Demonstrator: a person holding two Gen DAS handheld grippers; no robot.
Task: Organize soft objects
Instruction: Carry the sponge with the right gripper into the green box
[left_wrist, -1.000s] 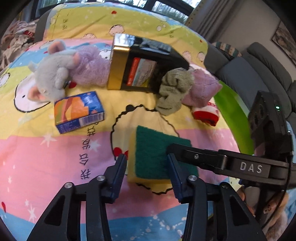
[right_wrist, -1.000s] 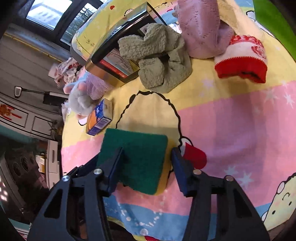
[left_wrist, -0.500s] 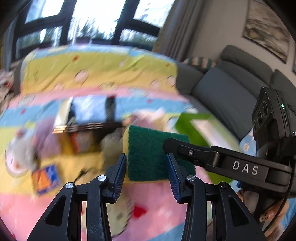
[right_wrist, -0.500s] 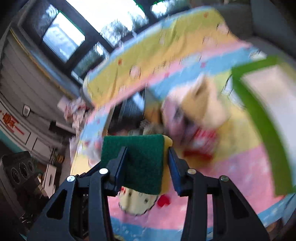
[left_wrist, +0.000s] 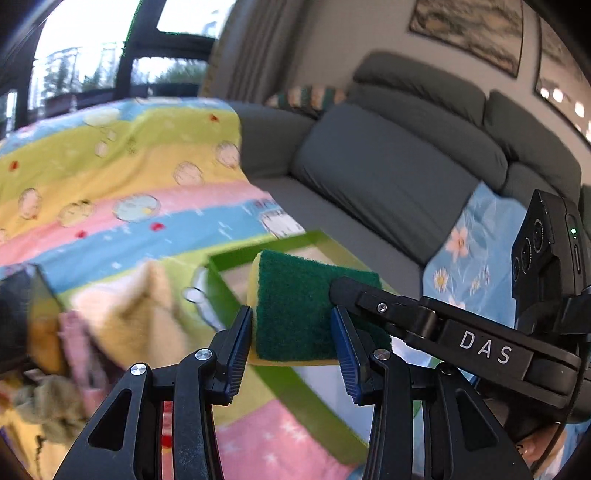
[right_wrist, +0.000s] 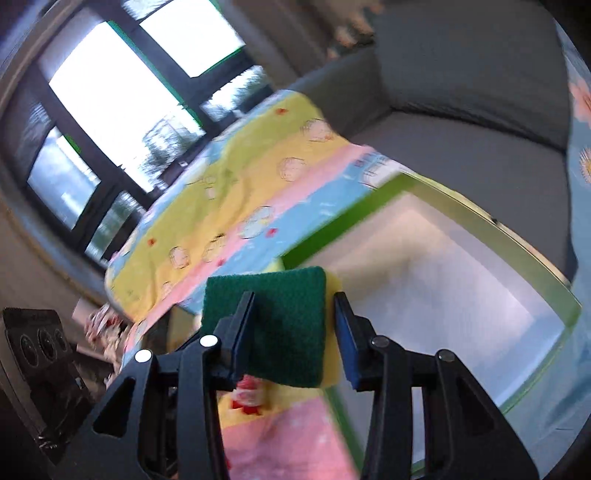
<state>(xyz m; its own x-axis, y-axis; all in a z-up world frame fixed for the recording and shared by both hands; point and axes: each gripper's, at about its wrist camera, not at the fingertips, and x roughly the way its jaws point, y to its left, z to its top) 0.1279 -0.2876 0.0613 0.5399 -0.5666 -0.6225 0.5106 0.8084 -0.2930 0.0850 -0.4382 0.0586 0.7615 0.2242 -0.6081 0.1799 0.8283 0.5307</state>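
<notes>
Carrying the sponge (left_wrist: 295, 306) off the blanket (left_wrist: 110, 177) where it lay a second ago; both grippers, left gripper (left_wrist: 291, 332) and right gripper (right_wrist: 295, 325), pinch it, right jaws just closing tighter. It now hangs above the green box (right_wrist: 436, 266) at right. Drop next, I judge.

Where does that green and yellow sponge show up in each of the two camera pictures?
Left wrist view: the sponge sits low in the middle, pinched between the left gripper fingers, the right gripper clamping its right edge.
Right wrist view: the sponge is low, centre-left, between the right gripper fingers.
Shared landmark: the green-rimmed box just behind the sponge.
</notes>
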